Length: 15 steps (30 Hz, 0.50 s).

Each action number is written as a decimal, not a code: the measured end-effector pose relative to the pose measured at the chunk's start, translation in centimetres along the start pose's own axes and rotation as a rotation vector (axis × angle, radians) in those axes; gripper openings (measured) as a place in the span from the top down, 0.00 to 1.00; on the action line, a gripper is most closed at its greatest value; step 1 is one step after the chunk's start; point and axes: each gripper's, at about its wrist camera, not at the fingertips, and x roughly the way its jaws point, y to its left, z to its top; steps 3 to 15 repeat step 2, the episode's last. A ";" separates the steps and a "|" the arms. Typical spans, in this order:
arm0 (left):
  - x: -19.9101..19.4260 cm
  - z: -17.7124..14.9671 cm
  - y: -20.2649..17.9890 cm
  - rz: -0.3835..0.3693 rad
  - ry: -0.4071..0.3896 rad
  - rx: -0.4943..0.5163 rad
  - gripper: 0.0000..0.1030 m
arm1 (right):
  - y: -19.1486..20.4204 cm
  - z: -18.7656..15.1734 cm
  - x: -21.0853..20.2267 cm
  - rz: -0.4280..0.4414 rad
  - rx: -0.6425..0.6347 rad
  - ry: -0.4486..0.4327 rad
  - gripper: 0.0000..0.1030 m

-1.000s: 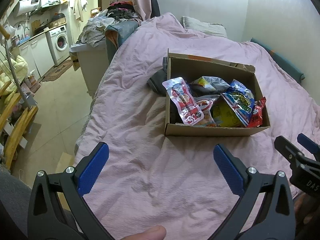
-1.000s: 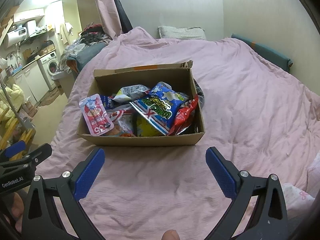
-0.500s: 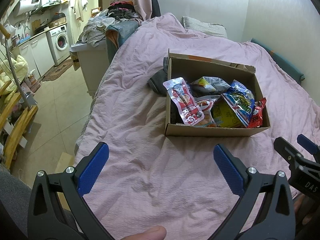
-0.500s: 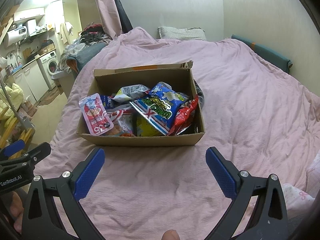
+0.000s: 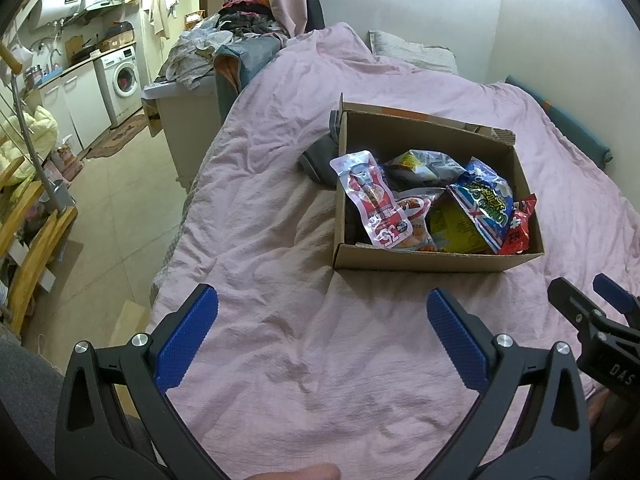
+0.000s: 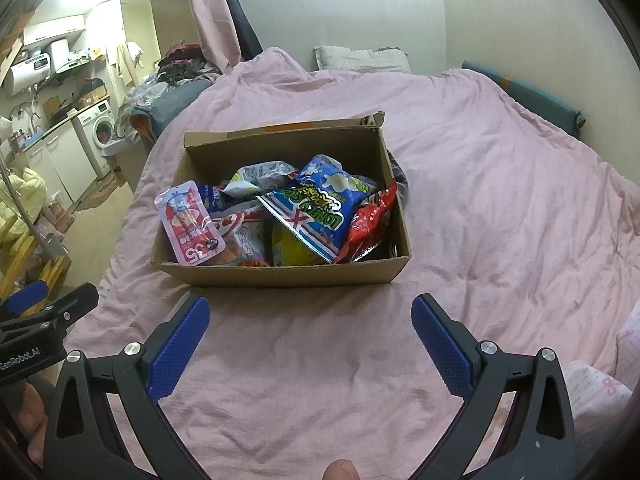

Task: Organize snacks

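While both pairs of blue-padded fingers stand spread wide with nothing between them, the left gripper [image 5: 322, 316] and the right gripper [image 6: 310, 320] hover over bare pink bedspread [image 6: 500, 200], short of the cardboard box [image 6: 280, 276] that sits on the bed ahead of them. Heaped loosely inside are the snacks: a pink pouch [image 6: 190, 224] leaning up against the box's left wall, a blue-and-green chip bag [image 6: 320, 208] lying across the top, a red packet [image 6: 370, 224] wedged by the right wall. These look light, soft and crinkly, with slick film that probably slides under the pads; air-filled bags likely crush if squeezed at the belly. A pinch on a flat sealed edge, such as the pouch's raised top, seems the surest hold.
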 end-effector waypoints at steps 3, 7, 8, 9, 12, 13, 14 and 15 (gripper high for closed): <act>0.1 0.0 0.0 -0.004 0.005 -0.003 0.00 | -0.2 0.0 0.1 0.001 0.003 0.001 0.00; 0.1 0.0 0.0 -0.004 0.005 -0.003 0.00 | -0.2 0.0 0.1 0.001 0.003 0.001 0.00; 0.1 0.0 0.0 -0.004 0.005 -0.003 0.00 | -0.2 0.0 0.1 0.001 0.003 0.001 0.00; 0.1 0.0 0.0 -0.004 0.005 -0.003 0.00 | -0.2 0.0 0.1 0.001 0.003 0.001 0.00; 0.1 0.0 0.0 -0.004 0.005 -0.003 0.00 | -0.2 0.0 0.1 0.001 0.003 0.001 0.00; 0.1 0.0 0.0 -0.004 0.005 -0.003 0.00 | -0.2 0.0 0.1 0.001 0.003 0.001 0.00; 0.1 0.0 0.0 -0.004 0.005 -0.003 0.00 | -0.2 0.0 0.1 0.001 0.003 0.001 0.00; 0.1 0.0 0.0 -0.004 0.005 -0.003 0.00 | -0.2 0.0 0.1 0.001 0.003 0.001 0.00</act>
